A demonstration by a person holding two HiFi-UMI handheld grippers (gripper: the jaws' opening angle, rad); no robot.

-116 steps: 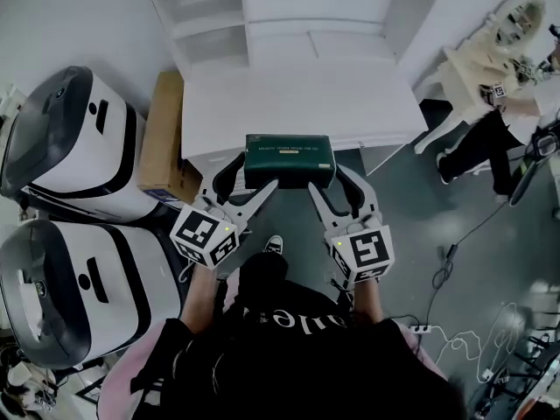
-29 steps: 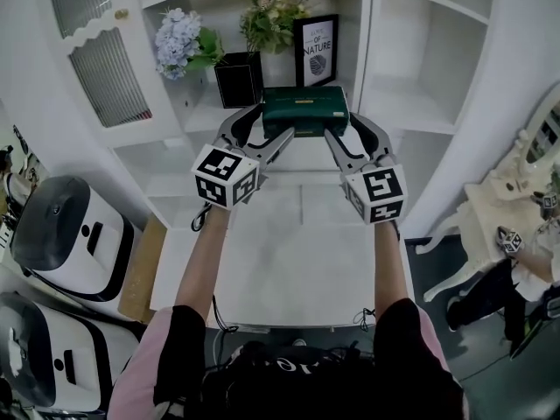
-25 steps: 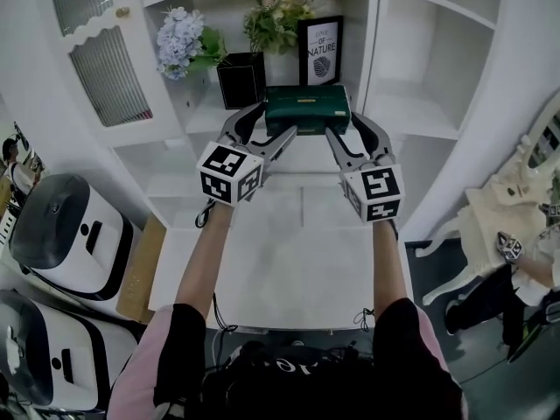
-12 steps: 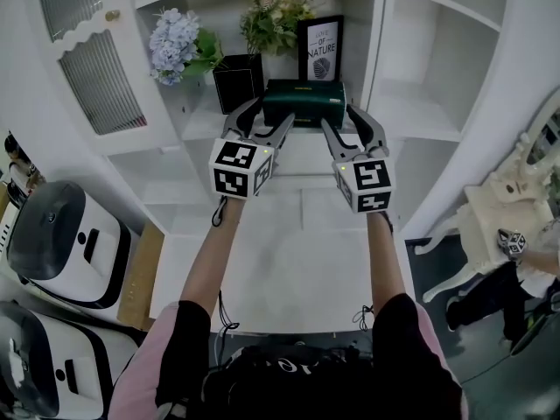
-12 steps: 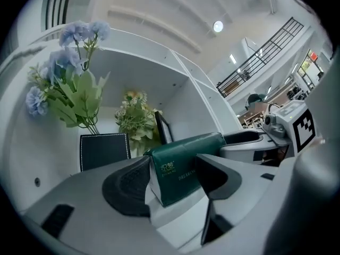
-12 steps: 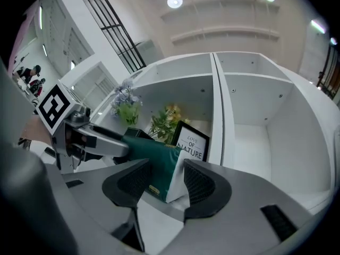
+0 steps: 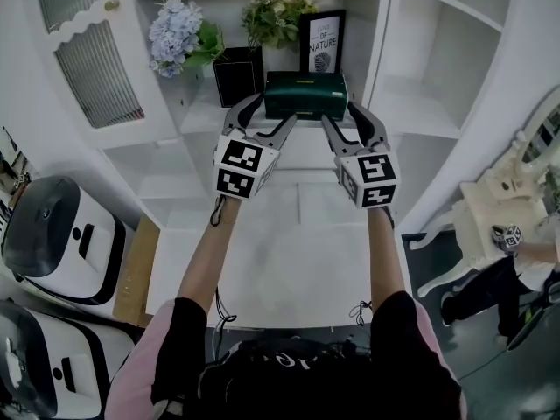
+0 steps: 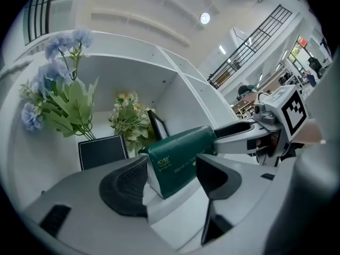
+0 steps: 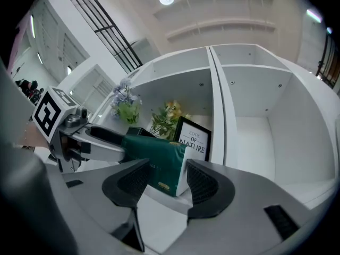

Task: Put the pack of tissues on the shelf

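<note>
The dark green pack of tissues (image 7: 306,94) is held level at the front of the middle shelf (image 7: 206,112), one gripper on each end. My left gripper (image 7: 267,116) is shut on its left end. Its jaws have just been closing, with the pack (image 8: 180,155) between the pads. My right gripper (image 7: 344,119) is shut on the right end, where the pack's white end face (image 9: 180,177) lies between the ribbed pads. I cannot tell whether the pack rests on the shelf board.
Behind the pack stand a black box (image 7: 239,74), blue flowers (image 7: 175,38), a green plant (image 7: 278,7) and a framed print (image 7: 320,40). Another shelf compartment (image 7: 429,103) lies to the right. A white table (image 7: 280,252) is below; white machines (image 7: 52,234) stand at left.
The pack has gone from above the table up to the shelf. Over the last second both grippers carried it slightly further towards the black box and the print.
</note>
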